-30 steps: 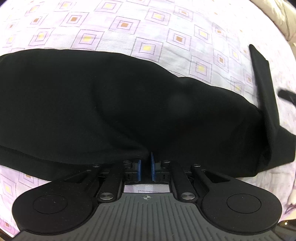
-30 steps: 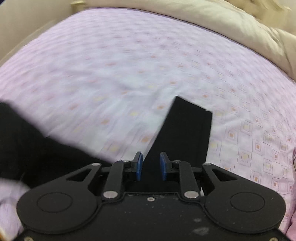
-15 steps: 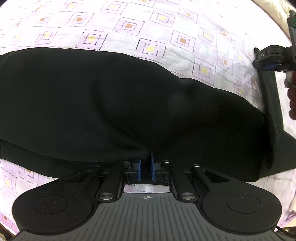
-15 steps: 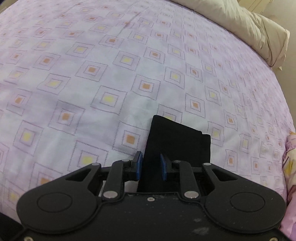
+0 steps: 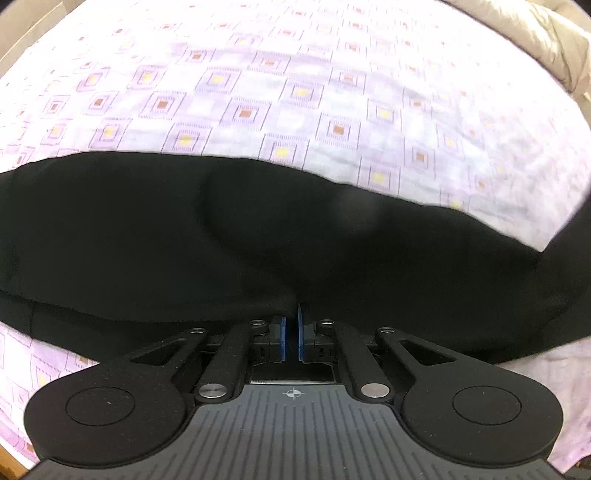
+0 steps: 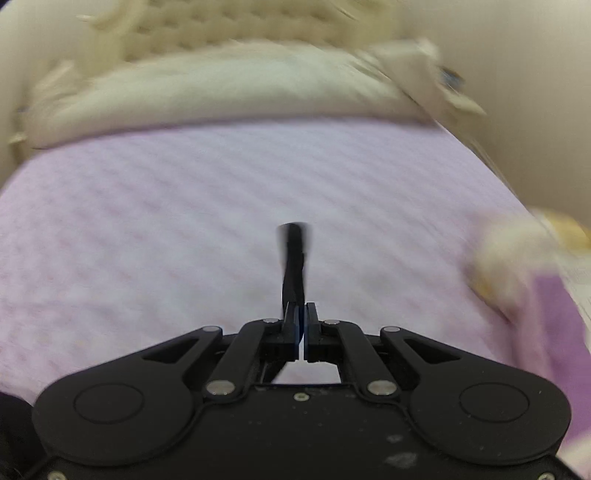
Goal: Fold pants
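Black pants (image 5: 221, 236) lie across the purple patterned bedsheet (image 5: 295, 92), filling the middle of the left wrist view. My left gripper (image 5: 290, 325) is shut on the near edge of the pants. In the right wrist view my right gripper (image 6: 301, 314) is shut on a narrow black end of the pants (image 6: 293, 258), which stands up edge-on above the sheet (image 6: 184, 221). That view is blurred by motion. At the far right of the left wrist view the fabric rises off the bed (image 5: 576, 258).
A beige quilt (image 6: 240, 85) and tufted headboard (image 6: 229, 26) lie at the far end of the bed. A beige quilt edge (image 5: 535, 33) shows at top right in the left wrist view. A blurred yellowish and purple object (image 6: 535, 266) sits at the right.
My right gripper has closed on the pants end and lifted it, swinging up to face the headboard. The left gripper stays shut on the pants edge and has tilted upward slightly.
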The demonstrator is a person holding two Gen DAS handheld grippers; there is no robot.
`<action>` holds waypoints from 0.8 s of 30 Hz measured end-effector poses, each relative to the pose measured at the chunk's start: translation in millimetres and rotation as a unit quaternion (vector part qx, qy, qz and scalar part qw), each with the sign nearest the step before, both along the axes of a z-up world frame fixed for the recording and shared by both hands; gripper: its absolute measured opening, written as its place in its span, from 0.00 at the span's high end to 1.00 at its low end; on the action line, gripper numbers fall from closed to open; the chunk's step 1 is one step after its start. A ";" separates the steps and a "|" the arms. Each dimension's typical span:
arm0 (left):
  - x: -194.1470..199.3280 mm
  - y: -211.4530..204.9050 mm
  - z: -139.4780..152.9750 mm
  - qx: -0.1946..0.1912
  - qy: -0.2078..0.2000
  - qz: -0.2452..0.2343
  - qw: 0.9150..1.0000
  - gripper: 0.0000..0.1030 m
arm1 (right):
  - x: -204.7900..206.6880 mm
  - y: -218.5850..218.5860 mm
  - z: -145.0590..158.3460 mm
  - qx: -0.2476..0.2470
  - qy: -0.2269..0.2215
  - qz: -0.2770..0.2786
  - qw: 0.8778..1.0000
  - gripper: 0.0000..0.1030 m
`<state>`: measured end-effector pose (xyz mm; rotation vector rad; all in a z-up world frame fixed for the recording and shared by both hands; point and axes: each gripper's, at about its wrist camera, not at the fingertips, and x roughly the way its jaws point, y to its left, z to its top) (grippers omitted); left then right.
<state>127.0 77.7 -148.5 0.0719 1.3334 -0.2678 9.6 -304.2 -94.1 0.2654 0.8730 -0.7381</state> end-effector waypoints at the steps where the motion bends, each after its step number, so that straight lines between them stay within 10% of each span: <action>1: -1.6 -0.5 -3.6 0.004 0.003 0.000 1.000 0.94 | -16.0 -6.3 -13.1 0.008 0.019 -0.016 1.000 0.97; 8: -1.2 -9.5 -16.8 0.035 0.001 -0.003 0.999 0.94 | -81.3 -15.9 -109.4 0.060 0.128 -0.021 0.990 0.97; 24: -27.6 -17.4 -5.1 0.046 -0.028 0.033 0.998 0.94 | -101.0 -24.5 -99.8 0.039 0.114 -0.003 0.993 0.98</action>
